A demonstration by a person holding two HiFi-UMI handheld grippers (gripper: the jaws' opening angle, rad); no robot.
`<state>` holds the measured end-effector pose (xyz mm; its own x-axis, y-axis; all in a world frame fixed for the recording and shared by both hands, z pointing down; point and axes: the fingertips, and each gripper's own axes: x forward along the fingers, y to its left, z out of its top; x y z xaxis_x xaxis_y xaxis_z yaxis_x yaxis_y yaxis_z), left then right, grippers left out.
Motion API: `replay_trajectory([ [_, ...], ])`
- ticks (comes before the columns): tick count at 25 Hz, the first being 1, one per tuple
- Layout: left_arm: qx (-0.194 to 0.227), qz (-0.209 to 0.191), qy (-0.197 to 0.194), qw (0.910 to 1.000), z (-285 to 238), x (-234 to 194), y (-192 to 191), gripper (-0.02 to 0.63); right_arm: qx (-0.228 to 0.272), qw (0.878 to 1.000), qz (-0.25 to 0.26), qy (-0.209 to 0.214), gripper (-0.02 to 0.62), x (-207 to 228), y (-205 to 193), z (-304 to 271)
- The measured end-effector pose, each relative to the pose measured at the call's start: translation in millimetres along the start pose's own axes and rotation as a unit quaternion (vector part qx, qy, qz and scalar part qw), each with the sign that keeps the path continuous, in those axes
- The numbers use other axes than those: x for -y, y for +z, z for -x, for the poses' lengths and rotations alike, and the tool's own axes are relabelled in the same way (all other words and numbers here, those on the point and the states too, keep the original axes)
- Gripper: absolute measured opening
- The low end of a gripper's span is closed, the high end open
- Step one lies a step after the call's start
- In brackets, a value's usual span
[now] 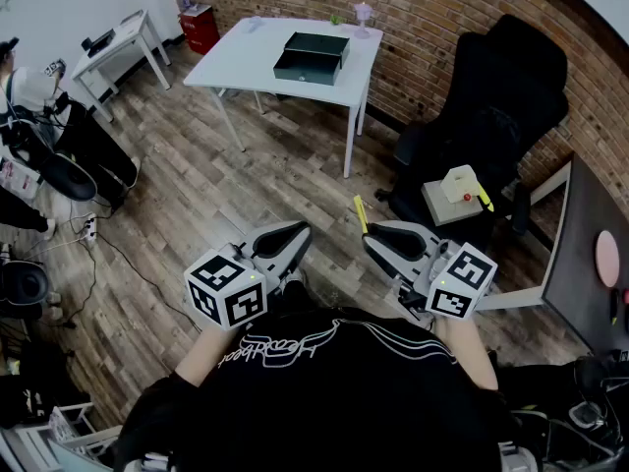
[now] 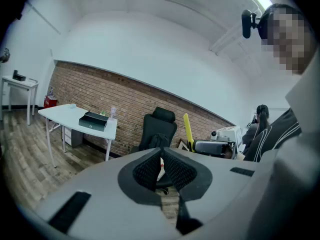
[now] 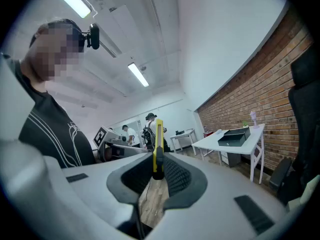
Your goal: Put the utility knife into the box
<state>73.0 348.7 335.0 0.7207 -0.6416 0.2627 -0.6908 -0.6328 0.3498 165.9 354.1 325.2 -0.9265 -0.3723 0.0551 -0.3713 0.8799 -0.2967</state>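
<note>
The yellow utility knife [image 3: 158,151] stands upright between the pads of my right gripper [image 1: 373,236], which is shut on it; its tip [image 1: 361,212] pokes out past the jaws. My left gripper [image 1: 295,236] is held beside it at chest height, shut with nothing between its pads [image 2: 150,170]. The dark box [image 1: 312,57] lies with its lid on, on a white table [image 1: 246,62] across the room, well away from both grippers. From the grippers' own views the box [image 2: 93,120] [image 3: 233,136] looks small and distant.
A black office chair [image 1: 491,126] stands at the right by the brick wall, with a white device [image 1: 454,190] in front of it. A dark desk edge [image 1: 590,264] is at the far right. Another person [image 1: 39,116] and a small white table [image 1: 118,39] are at the left. Wooden floor lies between me and the table.
</note>
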Motion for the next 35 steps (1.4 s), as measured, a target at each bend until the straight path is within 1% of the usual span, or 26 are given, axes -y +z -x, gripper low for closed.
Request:
replay_trajectory([
  [9,0.002,0.005,-0.003,1.0,5.8,-4.7,-1.7,0.041,-0.003,1.0,0.001,-0.006,0.067,0.9,-2.0,-7.2],
  [14,-0.001,0.017,-0.009,0.9998,-1.5,-13.8,-7.6,0.041,-0.016,1.0,-0.02,-0.018,0.067,12.9,-10.4,-12.7],
  [19,-0.005,0.026,-0.013,0.9996,-14.5,-35.0,-6.1,0.041,-0.025,0.999,-0.022,-0.021,0.067,31.6,-13.2,-27.9],
  [25,-0.014,0.041,-0.013,0.999,-37.1,-76.8,3.0,0.041,-0.037,0.998,-0.035,-0.029,0.067,71.8,-12.5,-56.4],
  [30,-0.029,0.055,-0.017,0.9979,-73.2,-125.3,16.7,0.041,-0.046,0.997,-0.05,-0.032,0.069,122.3,-5.3,-90.5],
  [35,-0.04,0.067,-0.028,0.9966,-112.9,-175.1,44.0,0.041,-0.057,0.996,-0.063,-0.043,0.068,180.3,9.7,-129.9],
])
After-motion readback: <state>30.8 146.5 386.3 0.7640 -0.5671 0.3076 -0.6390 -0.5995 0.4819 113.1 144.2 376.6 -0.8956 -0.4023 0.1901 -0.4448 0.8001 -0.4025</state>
